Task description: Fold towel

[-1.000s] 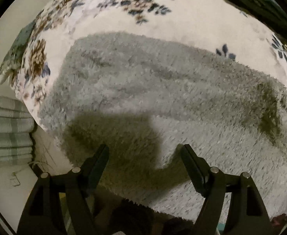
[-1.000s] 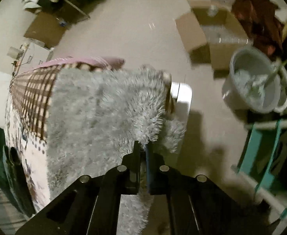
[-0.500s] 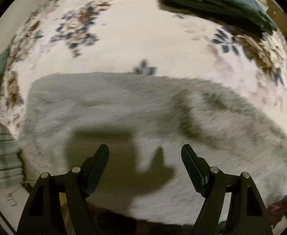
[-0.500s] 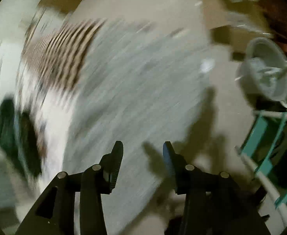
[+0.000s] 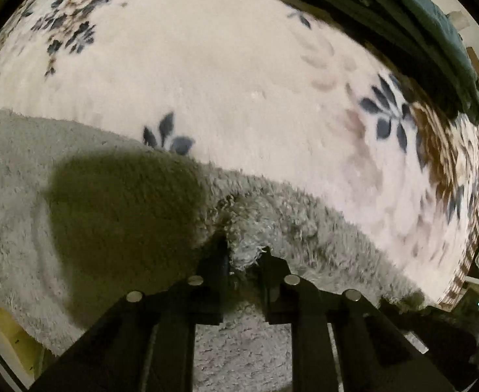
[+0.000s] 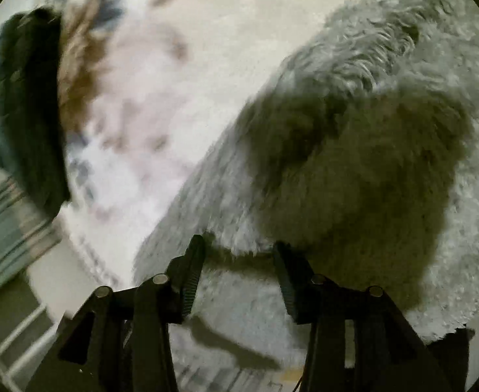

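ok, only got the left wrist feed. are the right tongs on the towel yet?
Observer: Not pinched. The right tongs have just been closing, but the right wrist view shows a gap, with the shaggy grey towel edge between the tips.
Operator: anything beside that end?
Observer: Blurred striped fabric at lower left, past the floral blanket edge.

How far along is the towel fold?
Done: grey towel lies spread on the floral blanket; no finished fold is evident. In hand: left gripper has just closed on pile near its edge; right gripper has been closing, towel edge between its jaws, not yet pinched. Left: lift, fold over, flatten.
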The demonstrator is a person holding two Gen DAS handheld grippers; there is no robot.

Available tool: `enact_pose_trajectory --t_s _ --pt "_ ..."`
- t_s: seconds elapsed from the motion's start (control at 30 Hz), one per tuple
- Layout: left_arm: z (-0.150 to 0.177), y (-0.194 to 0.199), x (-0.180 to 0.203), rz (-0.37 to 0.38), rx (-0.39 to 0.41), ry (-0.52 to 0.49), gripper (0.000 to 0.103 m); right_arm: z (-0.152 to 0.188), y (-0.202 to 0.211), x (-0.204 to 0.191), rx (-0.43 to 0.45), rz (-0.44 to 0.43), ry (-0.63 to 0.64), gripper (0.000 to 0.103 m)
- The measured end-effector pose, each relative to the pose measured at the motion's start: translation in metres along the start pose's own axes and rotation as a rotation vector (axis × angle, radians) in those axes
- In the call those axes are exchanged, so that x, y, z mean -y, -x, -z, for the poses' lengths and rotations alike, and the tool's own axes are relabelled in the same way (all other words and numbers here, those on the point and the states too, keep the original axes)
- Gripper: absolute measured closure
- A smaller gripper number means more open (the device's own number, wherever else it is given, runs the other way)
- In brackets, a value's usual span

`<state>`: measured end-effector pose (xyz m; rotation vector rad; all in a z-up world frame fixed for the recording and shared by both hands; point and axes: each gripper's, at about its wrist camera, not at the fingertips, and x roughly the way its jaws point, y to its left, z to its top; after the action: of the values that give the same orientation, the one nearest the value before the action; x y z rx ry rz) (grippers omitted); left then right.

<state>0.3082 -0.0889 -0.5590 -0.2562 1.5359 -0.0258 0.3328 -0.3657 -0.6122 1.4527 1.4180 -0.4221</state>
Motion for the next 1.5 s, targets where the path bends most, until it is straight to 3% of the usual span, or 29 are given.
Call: enact_pose_trajectory --t_s 0.03,0.2,0.3,0.43,0.47,0.5,0.53,0.57,0.67,0.73,0.87,0.93,1.0,1.1,1.2,1.3,1.4,1.5 --pt "-0.004 -0.001 -0.002 -0.002 0.000 -0.002 0.090 0.000 0.002 -0.001 0.025 0.028 -0.014 0.098" --pt "-0.020 -0.008 -0.004 -0.006 0.000 0.018 0.090 0.007 0.031 -0.018 0.152 -0.002 -0.016 0.098" --pt "-0.033 -0.009 -0.009 -0.002 -0.002 0.037 0.090 0.001 0.024 -0.019 0.147 0.006 -0.038 0.099" --pt "-0.039 -0.004 -0.013 -0.004 -0.020 -0.027 0.089 -0.008 0.015 -0.021 0.097 0.000 0.024 0.096" --pt "-0.035 0.001 -0.013 -0.002 -0.017 -0.047 0.089 -0.011 0.018 -0.023 0.085 -0.018 0.052 0.089" --pt "-0.031 0.006 -0.015 -0.002 -0.014 -0.063 0.088 -0.009 0.024 -0.021 0.067 -0.067 0.097 0.065" --pt "-0.025 0.012 -0.015 -0.001 -0.013 -0.084 0.084 -0.010 0.032 -0.015 0.059 -0.103 0.119 0.050" --pt "-0.018 0.018 -0.016 -0.010 -0.012 -0.105 0.080 -0.005 0.045 -0.002 0.064 -0.154 0.132 0.032" --pt "0.003 0.030 -0.011 -0.059 -0.004 -0.166 0.064 0.006 0.096 0.049 0.153 -0.214 0.113 0.031" --pt "0.020 0.031 -0.001 -0.075 -0.010 -0.211 0.023 0.011 0.135 0.102 0.240 -0.216 0.046 0.031" --pt "0.053 0.013 0.036 -0.077 -0.031 -0.334 0.019 0.008 0.207 0.211 0.474 -0.140 -0.092 0.026" --pt "0.065 -0.002 0.056 -0.074 -0.048 -0.386 0.019 -0.003 0.225 0.260 0.551 -0.104 -0.154 0.023" --pt "0.073 -0.018 0.073 -0.091 -0.050 -0.447 0.019 -0.021 0.233 0.303 0.601 -0.128 -0.211 0.019" --pt "0.077 -0.045 0.092 -0.131 -0.076 -0.514 0.018 -0.054 0.223 0.350 0.581 -0.284 -0.262 0.019" --pt "0.065 -0.060 0.095 -0.161 -0.090 -0.527 0.007 -0.073 0.216 0.363 0.570 -0.388 -0.265 0.023" --pt "0.047 -0.067 0.095 -0.162 -0.117 -0.524 0.001 -0.077 0.243 0.367 0.676 -0.397 -0.189 0.047" --pt "0.017 -0.086 0.109 -0.164 -0.137 -0.522 0.000 -0.081 0.253 0.351 0.720 -0.460 -0.145 0.052" --pt "-0.003 -0.091 0.106 -0.163 -0.151 -0.509 0.000 -0.101 0.242 0.345 0.668 -0.444 -0.129 0.049"
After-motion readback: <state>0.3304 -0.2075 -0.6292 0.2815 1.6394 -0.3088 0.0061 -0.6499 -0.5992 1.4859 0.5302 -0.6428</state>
